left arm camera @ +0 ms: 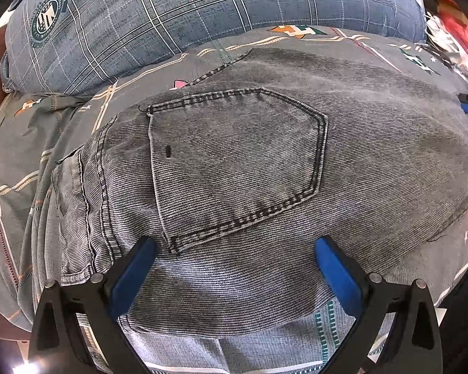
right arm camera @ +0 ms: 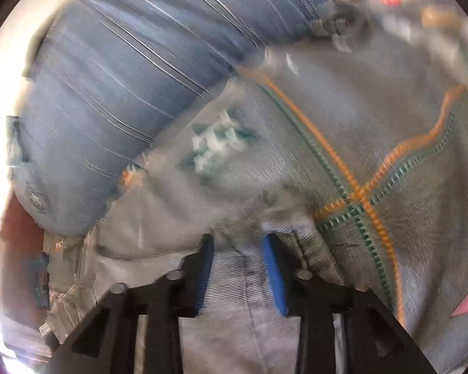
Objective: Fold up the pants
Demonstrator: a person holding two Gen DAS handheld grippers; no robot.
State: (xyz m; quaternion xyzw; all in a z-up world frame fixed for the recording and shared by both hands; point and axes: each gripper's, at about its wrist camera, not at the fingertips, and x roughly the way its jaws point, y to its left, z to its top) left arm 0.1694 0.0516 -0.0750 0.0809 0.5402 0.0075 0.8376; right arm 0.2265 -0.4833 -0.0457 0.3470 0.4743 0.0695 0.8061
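grey patterned bed cover (left arm camera: 352, 40) fills both views, blue plaid pillow (left arm camera: 171, 15) upper left. grey pants (left arm camera: 234, 162), pocket up, lie folded mid-frame. left tool (left arm camera: 234, 255) wide apart above them; right tool (right arm camera: 238, 249) narrowly apart, pale cloth between, grip unclear.

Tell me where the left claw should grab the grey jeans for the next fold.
Take the grey jeans at the waistband edge on the picture's left, coming in from that side. It is a thick, stitched, free edge lying flat on the bedsheet, likely easier to pinch than the smooth pocket panel.

Both wrist views look steeply down, close over bedsheet (left arm camera: 21, 143) and pillow (right arm camera: 109, 93).
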